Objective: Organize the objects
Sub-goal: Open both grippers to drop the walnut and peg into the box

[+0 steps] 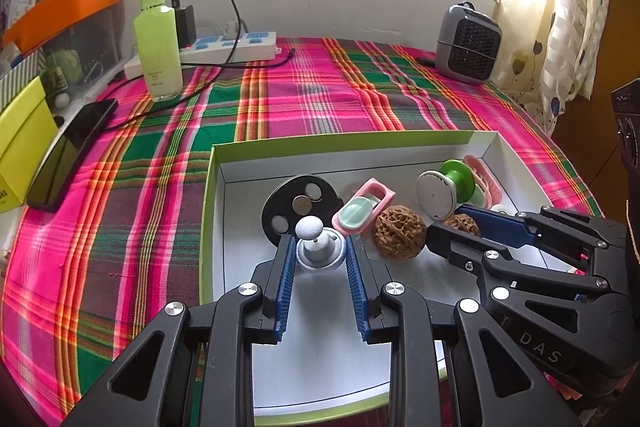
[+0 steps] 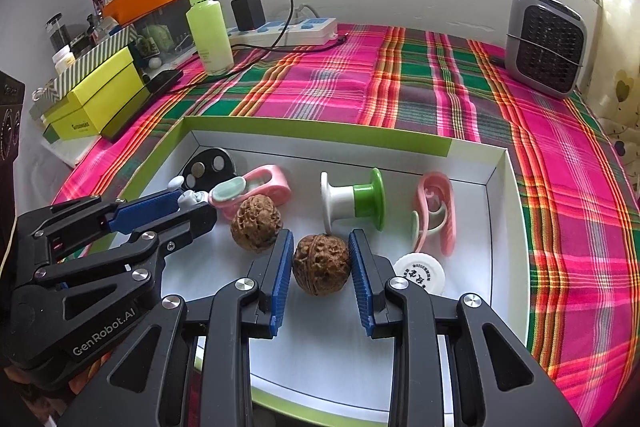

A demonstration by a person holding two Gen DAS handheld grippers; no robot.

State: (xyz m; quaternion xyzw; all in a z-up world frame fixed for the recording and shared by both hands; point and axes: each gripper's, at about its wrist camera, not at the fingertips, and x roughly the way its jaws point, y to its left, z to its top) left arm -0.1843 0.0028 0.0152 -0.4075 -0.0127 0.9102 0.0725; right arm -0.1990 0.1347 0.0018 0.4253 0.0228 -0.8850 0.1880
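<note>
A shallow white box with a green rim [image 1: 208, 211] [image 2: 500, 187] lies on the plaid cloth. Inside it, my left gripper [image 1: 319, 243] is shut on a small silver knob with a white ball top [image 1: 316, 241], which rests on the box floor. My right gripper [image 2: 320, 239] is shut on a brown walnut [image 2: 322, 263], its blue pads pressing both sides. A second walnut [image 1: 398, 233] [image 2: 256, 223] lies loose between the two grippers. In the right wrist view the left gripper [image 2: 196, 201] comes in from the left.
The box also holds a black disc with coins [image 1: 300, 203], a pink clip with a mint pad [image 1: 362, 207], a green and white spool [image 2: 352, 201], another pink clip [image 2: 436, 211] and a white round cap [image 2: 419, 271]. Beyond stand a green bottle [image 1: 156, 39], a power strip [image 1: 232, 47], a phone [image 1: 68, 155] and a grey heater [image 2: 546, 43].
</note>
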